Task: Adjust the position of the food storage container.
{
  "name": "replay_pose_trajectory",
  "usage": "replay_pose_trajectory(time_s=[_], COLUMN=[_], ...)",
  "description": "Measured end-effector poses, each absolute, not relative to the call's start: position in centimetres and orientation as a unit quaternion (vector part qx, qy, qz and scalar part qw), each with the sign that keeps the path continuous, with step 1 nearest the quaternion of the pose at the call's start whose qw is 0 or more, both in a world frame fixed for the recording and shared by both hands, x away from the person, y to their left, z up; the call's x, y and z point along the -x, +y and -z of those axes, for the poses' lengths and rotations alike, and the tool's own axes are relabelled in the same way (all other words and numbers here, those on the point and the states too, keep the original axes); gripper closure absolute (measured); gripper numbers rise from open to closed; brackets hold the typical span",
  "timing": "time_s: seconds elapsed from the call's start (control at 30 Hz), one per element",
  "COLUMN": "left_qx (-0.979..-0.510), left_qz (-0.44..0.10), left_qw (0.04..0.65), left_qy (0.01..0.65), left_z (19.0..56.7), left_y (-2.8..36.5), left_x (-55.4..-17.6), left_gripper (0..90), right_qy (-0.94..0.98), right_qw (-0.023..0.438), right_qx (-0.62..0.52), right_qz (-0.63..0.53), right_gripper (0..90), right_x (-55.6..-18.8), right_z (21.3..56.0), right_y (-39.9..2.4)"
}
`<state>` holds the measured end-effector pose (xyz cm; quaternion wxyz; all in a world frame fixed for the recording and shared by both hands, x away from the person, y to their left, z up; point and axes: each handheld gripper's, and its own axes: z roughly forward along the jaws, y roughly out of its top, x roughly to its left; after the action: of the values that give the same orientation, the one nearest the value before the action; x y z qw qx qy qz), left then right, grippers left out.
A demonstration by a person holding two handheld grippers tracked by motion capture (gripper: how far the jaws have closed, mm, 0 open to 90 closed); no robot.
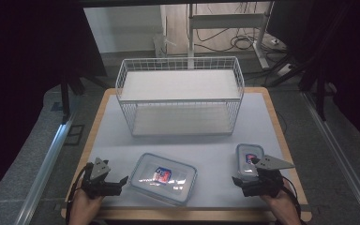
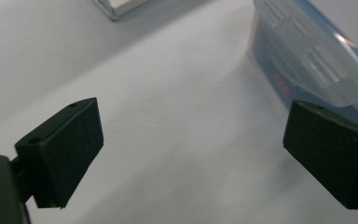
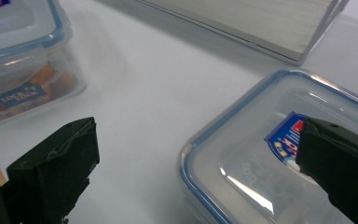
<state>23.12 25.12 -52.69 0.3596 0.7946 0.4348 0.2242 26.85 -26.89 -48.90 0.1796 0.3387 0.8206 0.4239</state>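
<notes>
Two lidded plastic containers lie on the table [image 1: 262,112] in the high view: the large container [image 1: 163,178] just beside the left gripper [image 1: 122,180], the small container [image 1: 249,158] at the right gripper [image 1: 236,180]. In the left gripper view the jaws gape empty beside the large container [image 2: 307,60]. The right gripper view shows wide, empty jaws over the large container [image 3: 270,154], the small container [image 3: 23,60] off to the left.

The large container [image 1: 164,177] lies left of the small container [image 1: 248,158], both before the wire rack [image 1: 180,95].

A blue label on the side of the small clear container [image 3: 25,79], at ten o'clock in the right gripper view, appears to read "LOCK&LOCK"; other labels are illegible.
</notes>
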Motion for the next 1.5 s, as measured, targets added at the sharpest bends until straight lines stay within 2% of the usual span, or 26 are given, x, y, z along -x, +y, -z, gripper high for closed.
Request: replay_pose_trajectory(time_s=[0.33,0.63,0.87,0.93,1.1,1.33,1.5], left_qx=[-0.785,-0.784,-0.774,-0.769,-0.780,-0.789,-0.792], left_qz=[-0.209,-0.207,-0.210,-0.207,-0.201,-0.189,-0.161], left_qw=[0.377,0.371,0.389,0.412,0.393,0.393,0.405], left_qy=[0.445,0.453,0.453,0.442,0.443,0.433,0.427], left_z=[52.9,52.6,52.4,52.5,52.4,52.2,52.0], left_y=[25.3,25.4,25.7,25.9,25.8,25.6,25.9], left_x=[-23.5,-23.4,-23.2,-23.0,-23.0,-22.7,-22.6], left_gripper=[1.2,2.2,2.3,2.2,3.7,2.5,3.4], right_qy=[0.801,0.807,0.802,0.802,0.791,0.804,0.810], right_qw=[0.155,0.169,0.179,0.180,0.177,0.157,0.150], right_qx=[-0.357,-0.349,-0.357,-0.357,-0.361,-0.346,-0.335], right_qz=[-0.454,-0.445,-0.445,-0.444,-0.462,-0.458,-0.458], right_gripper=[0.0,0.0,0.0,0.0,0.0,2.9,0.7], right_x=[-26.9,-27.0,-27.0,-26.9,-26.9,-26.6,-26.1], right_z=[48.8,48.9,48.8,48.8,48.7,48.4,48.6], right_y=[-28.0,-27.7,-27.6,-27.5,-27.1,-26.6,-25.3])
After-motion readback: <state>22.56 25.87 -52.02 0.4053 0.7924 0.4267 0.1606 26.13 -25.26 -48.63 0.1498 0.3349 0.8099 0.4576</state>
